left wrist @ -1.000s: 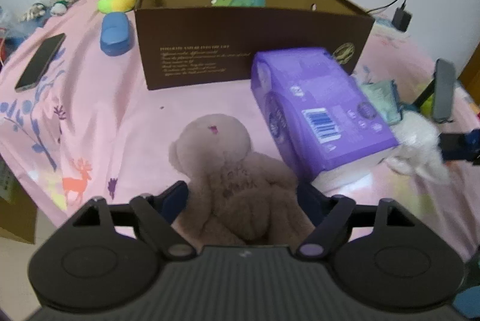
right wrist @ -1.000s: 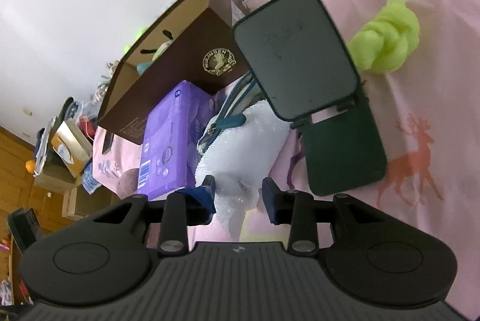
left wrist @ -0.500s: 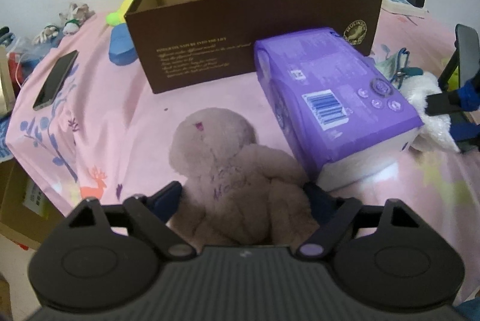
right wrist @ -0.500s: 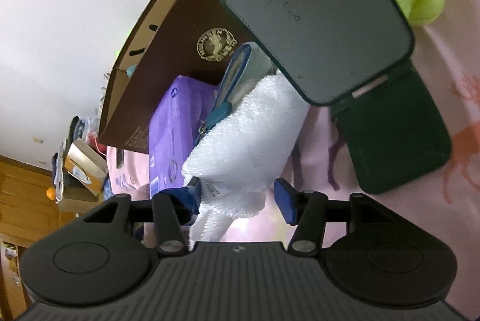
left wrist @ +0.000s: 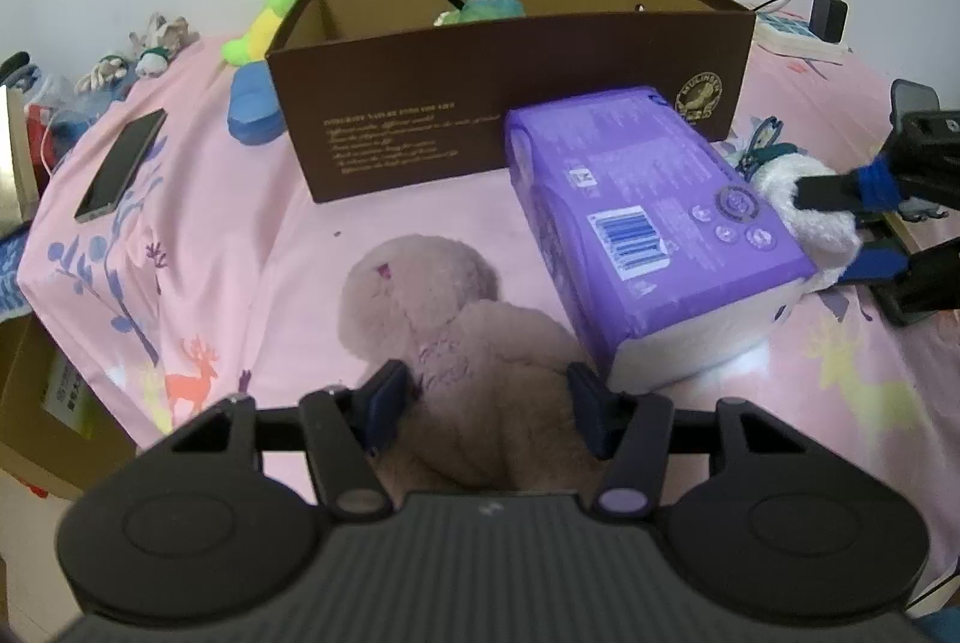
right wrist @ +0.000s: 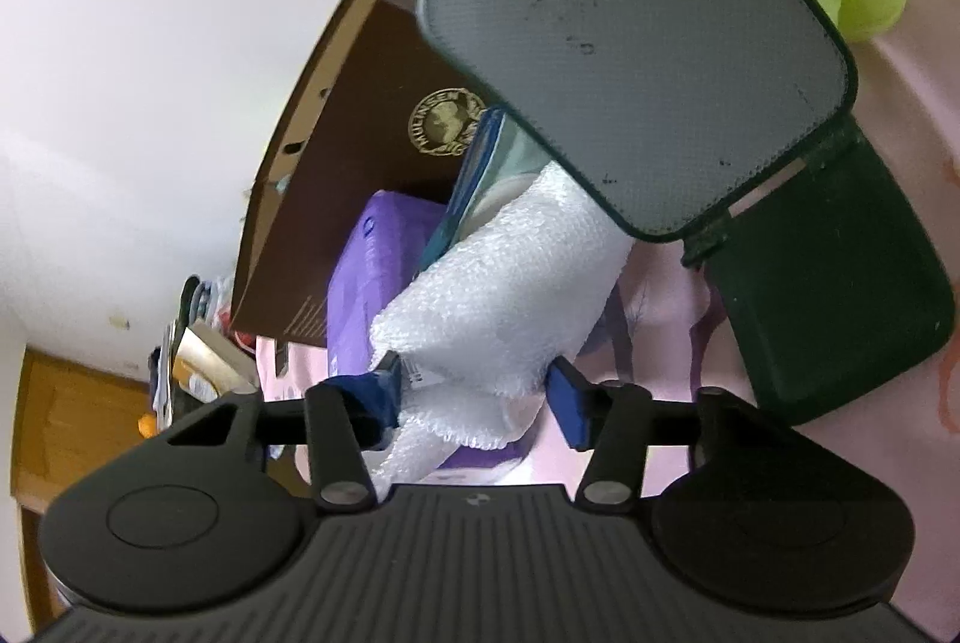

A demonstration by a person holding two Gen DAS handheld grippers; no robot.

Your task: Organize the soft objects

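My fingers [left wrist: 387, 397] press into a matt, short-piled plush bear [left wrist: 468, 343]; beside it the purple pack [left wrist: 648, 223] wears glossy plastic film. My other fingers [right wrist: 570, 397] flank a nubby white fleece toy [right wrist: 504, 295], near the matt brown cardboard box [left wrist: 510, 96].

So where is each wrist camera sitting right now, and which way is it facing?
Left wrist: low over the bed, facing the brown box; its own gripper straddles the beige plush.
Right wrist: rolled sideways, facing the dark stand; its own gripper flanks the white plush.
Shared: brown box, purple pack, white plush; the left view also shows the right gripper.
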